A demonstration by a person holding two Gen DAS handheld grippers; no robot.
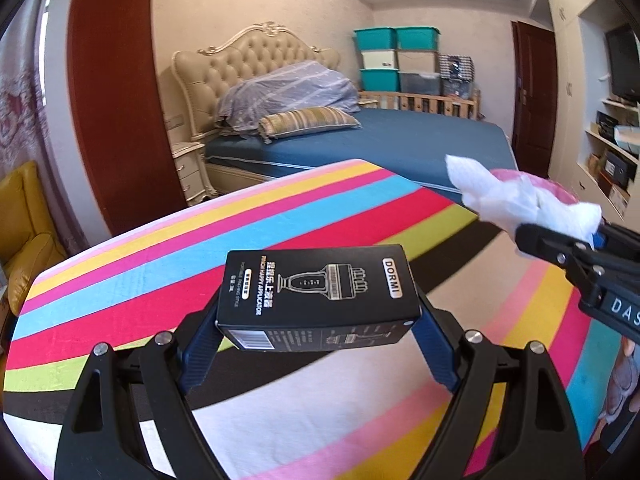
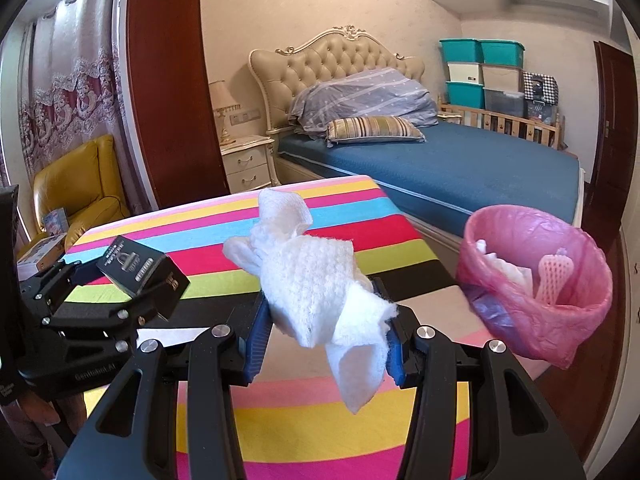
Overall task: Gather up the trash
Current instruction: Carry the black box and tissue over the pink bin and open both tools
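Observation:
My left gripper is shut on a black DORMI box and holds it above the striped table. The box also shows in the right wrist view, at the left. My right gripper is shut on a crumpled white tissue, held above the table. The tissue shows at the right of the left wrist view. A bin with a pink bag stands right of the table and holds white paper and a pink foam net.
A bed with a blue sheet stands behind the table. A yellow armchair and a nightstand are at the left. Teal and grey storage boxes are stacked in the far corner.

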